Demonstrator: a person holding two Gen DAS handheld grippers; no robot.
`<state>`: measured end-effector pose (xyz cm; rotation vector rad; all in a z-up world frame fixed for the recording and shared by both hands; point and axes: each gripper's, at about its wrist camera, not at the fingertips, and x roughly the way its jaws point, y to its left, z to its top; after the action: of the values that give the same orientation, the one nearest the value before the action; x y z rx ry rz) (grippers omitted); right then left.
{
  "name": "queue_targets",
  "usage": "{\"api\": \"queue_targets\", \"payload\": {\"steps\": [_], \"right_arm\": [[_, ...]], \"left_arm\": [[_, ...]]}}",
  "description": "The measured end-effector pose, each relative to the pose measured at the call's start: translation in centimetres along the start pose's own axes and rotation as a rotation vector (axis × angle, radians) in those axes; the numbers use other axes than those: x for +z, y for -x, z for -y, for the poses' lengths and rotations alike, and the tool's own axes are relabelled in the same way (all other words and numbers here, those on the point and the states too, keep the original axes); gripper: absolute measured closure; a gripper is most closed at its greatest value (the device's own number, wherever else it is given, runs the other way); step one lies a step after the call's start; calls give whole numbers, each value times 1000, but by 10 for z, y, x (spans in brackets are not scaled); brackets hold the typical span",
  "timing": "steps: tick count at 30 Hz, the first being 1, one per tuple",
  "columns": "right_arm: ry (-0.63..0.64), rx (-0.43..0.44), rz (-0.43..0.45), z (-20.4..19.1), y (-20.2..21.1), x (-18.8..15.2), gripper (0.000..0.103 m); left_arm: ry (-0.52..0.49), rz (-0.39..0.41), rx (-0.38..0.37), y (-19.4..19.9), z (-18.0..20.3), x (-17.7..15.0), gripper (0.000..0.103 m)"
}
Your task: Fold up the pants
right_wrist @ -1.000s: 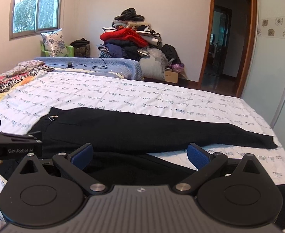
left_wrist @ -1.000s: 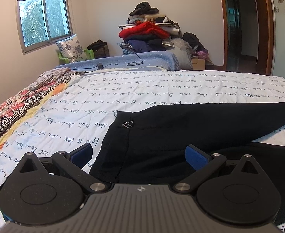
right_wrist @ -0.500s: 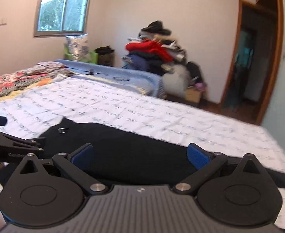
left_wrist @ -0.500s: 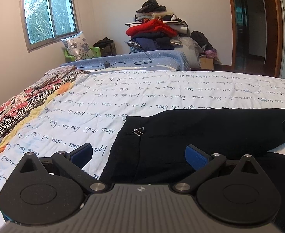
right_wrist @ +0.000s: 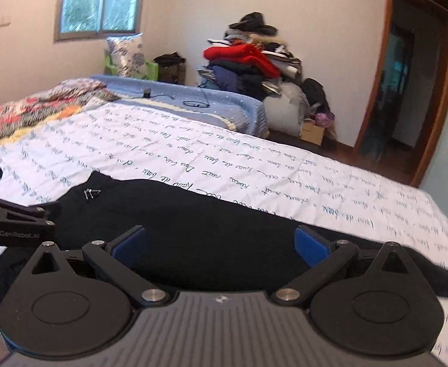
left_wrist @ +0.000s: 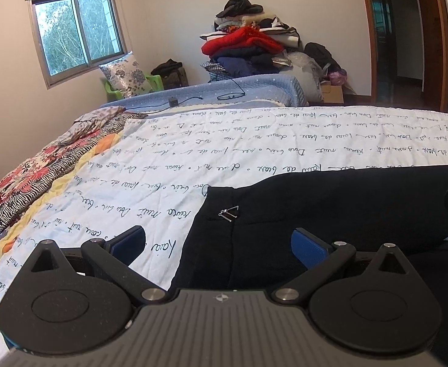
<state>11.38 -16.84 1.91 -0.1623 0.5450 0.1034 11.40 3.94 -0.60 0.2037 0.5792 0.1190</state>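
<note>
Black pants (left_wrist: 331, 208) spread flat on a white bedcover (left_wrist: 254, 140) printed with handwriting, filling the lower right of the left wrist view and the middle band of the right wrist view (right_wrist: 193, 214). Long axis running left to right across both frames — waistband end at the left, marked by a small metal clasp (left_wrist: 228, 212), legs stretching away to the right edge. Left gripper (left_wrist: 218, 241) spread wide and holding nothing, its blue pads straddling the waistband's left edge from above; contact with the cloth cannot be judged. Right gripper (right_wrist: 221, 240) likewise wide apart and empty, poised over the middle of the pants. Heaped clothes (left_wrist: 245, 46) at upper centre, a window (left_wrist: 77, 33) at upper left.
</note>
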Motion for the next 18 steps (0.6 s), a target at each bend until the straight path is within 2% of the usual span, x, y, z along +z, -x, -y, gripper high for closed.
{"api": "queue_targets", "payload": {"steps": [6,9,14,18], "right_arm": [[56,61,-8,2,-24,15,0],[37,125,-29,9,-41,24,0],[5,206,-92,22,-86,40,0],[56,247,-140,23,-131,50,0]], "left_arm": [[-13,-9,9,-11,-3,3,0],[-25,-18,-20,-17,-6,3,0],[-39,-29,-30,-31,-13,7,0],[-65,-36,-72,-44,-19,15,0]]}}
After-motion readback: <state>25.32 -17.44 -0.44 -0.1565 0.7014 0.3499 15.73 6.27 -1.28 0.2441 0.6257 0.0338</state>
